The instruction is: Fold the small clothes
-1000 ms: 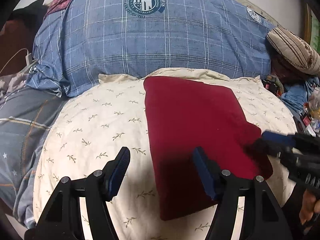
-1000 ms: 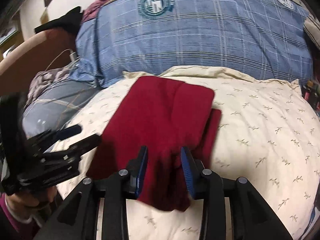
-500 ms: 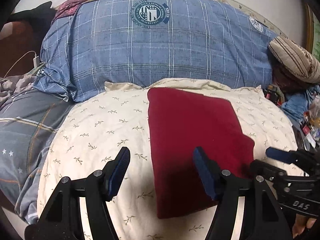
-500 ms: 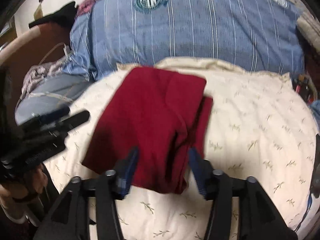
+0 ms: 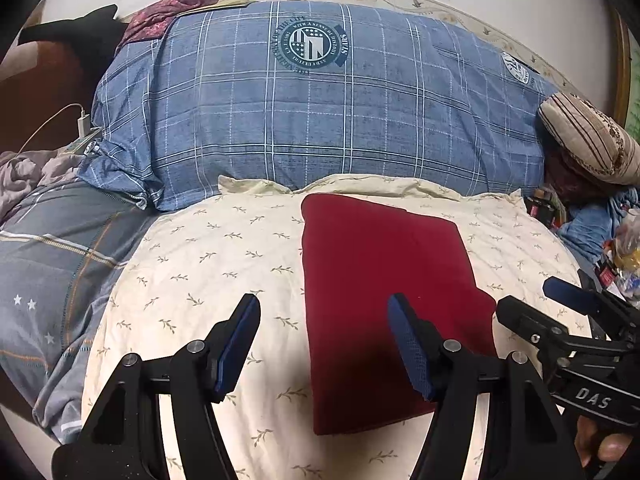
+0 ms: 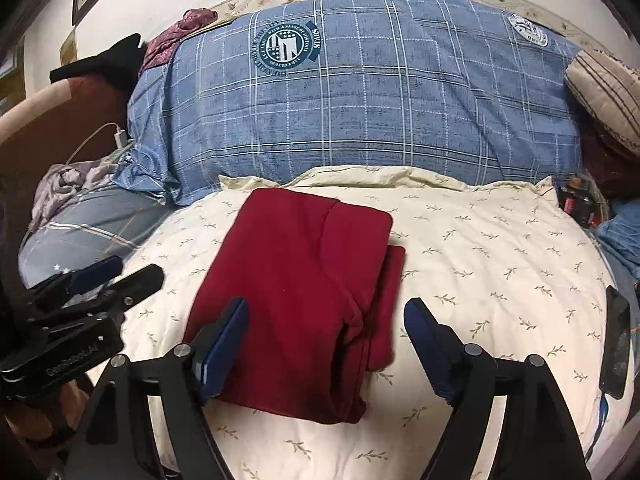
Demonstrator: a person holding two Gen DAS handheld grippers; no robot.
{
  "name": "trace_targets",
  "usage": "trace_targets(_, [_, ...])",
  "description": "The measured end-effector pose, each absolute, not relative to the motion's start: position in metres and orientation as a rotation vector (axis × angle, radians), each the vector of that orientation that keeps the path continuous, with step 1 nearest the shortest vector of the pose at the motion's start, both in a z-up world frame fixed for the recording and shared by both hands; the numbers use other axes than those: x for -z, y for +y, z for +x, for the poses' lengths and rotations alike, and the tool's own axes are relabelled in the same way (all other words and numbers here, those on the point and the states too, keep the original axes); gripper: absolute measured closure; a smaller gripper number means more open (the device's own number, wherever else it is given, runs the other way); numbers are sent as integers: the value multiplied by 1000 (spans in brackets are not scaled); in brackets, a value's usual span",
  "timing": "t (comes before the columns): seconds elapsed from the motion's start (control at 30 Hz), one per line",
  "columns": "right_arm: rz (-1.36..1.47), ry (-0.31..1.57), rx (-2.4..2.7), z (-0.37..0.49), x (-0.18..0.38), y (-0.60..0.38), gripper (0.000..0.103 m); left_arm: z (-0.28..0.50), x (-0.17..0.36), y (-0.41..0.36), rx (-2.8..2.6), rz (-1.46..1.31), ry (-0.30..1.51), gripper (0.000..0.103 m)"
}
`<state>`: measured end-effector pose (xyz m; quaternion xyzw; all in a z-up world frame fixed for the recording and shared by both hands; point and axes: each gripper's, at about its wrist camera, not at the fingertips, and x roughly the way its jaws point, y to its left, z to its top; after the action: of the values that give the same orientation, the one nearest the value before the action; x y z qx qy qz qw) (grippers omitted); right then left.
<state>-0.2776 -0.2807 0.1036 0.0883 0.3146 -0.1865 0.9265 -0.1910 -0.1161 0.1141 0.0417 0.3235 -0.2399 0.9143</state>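
A dark red garment (image 5: 380, 292) lies folded into a rectangle on a cream leaf-print pillow (image 5: 208, 256). In the right wrist view the red garment (image 6: 296, 280) shows a second layer sticking out along its right edge. My left gripper (image 5: 324, 340) is open and empty, held above the garment's near left edge. My right gripper (image 6: 326, 344) is open and empty, above the garment's near end. The right gripper also shows at the right of the left wrist view (image 5: 560, 320), clear of the cloth. The left gripper shows at the left of the right wrist view (image 6: 92, 284).
A large blue plaid pillow (image 5: 320, 108) lies behind the cream one. A grey striped blanket (image 5: 48, 264) is at the left, a striped brown cushion (image 5: 588, 140) at the far right. A dark phone (image 6: 616, 340) lies on the cream pillow's right edge. A white charger (image 5: 84, 124) sits at the left.
My right gripper has opened, let go of the garment's near end and drawn back. Both grippers have pulled back a little. The garment lies still.
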Motion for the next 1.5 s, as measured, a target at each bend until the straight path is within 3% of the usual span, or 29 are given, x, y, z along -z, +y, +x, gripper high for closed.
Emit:
trace_targets(0.4, [198,669,431,-275,-98,-286,12,-185,-110,-116,490,75,686,37])
trace_targets(1.5, [250,727,410,-256,-83,-292,11,-171,-97,-131,444,62,722,37])
